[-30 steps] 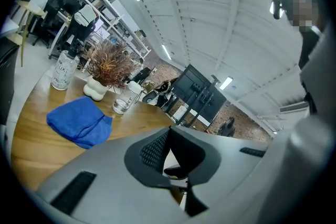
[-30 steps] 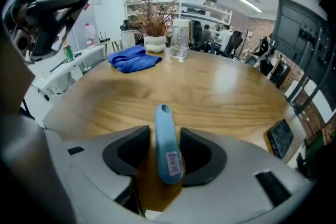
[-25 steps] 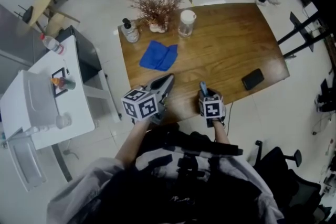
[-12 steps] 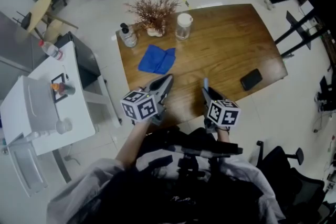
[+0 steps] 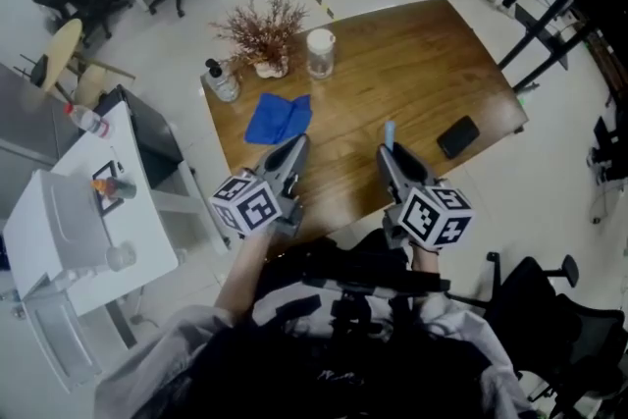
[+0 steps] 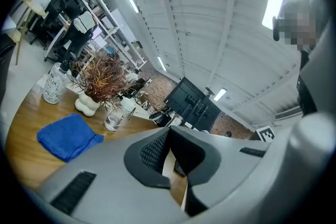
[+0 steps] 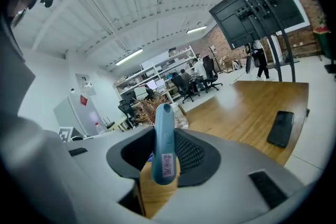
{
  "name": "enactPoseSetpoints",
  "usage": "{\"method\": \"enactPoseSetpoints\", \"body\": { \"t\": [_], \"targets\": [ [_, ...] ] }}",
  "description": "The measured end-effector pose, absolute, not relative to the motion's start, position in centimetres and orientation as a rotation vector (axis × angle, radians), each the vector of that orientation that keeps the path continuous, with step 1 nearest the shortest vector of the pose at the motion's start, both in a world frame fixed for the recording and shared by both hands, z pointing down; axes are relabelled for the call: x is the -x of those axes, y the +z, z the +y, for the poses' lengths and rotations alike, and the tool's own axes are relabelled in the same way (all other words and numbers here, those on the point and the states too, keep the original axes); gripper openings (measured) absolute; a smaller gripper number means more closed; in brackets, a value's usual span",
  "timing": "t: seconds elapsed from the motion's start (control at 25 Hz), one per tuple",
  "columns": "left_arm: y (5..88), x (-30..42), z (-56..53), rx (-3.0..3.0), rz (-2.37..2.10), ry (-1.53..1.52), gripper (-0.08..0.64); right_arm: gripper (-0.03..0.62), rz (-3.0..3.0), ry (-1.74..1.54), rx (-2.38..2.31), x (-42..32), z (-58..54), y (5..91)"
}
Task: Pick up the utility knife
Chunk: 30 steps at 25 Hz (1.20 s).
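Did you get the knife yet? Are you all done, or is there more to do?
Pretty much done. Already done: the right gripper has its jaws closed on the blue utility knife, which sticks out between them. In hand: the knife is held up off the wooden table. The left gripper holds nothing. Left to do: probably only keeping a steady hold.

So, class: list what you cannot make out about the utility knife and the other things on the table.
- Utility knife, head view: only its tip shows; the right fingers cover the rest.
- Knife's label, right gripper view: the print is too small to read.
- Bottle, left gripper view: its label is blurred and unreadable.
- Phone, head view: too small to tell which face is up.
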<state>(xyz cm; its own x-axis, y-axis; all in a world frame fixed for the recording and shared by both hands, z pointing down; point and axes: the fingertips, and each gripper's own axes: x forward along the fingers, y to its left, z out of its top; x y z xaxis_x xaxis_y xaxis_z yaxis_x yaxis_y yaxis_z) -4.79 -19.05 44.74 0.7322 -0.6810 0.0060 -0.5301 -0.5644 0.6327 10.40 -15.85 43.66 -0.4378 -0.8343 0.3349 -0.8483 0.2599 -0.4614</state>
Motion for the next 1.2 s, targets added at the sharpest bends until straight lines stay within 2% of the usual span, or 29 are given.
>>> {"method": "enactPoseSetpoints", "body": {
  "t": [0.32, 0.52, 0.92, 1.2],
  "targets": [
    [45.0, 3.3, -18.7, -2.425, -0.977, -0.102, 0.002, 0.137, -2.457, 0.951, -1.698, -11.7, -14.6, 43.7],
    [44.1, 3.1, -18.8, -2.408, -0.942, -0.231, 0.002, 0.138, -2.457, 0.946, -1.705, -12.0, -14.5, 43.6],
    [44.4, 4.5, -19.0, -2.377, -0.957, -0.248, 0.002, 0.138, -2.454, 0.941, -1.685, -11.2, -15.2, 44.2],
    [44.9, 4.5, -19.1, -2.364, -0.94, -0.256, 0.003, 0.138, -2.133, 0.924, -1.653, -11.5, -16.5, 55.8]
  ]
}}
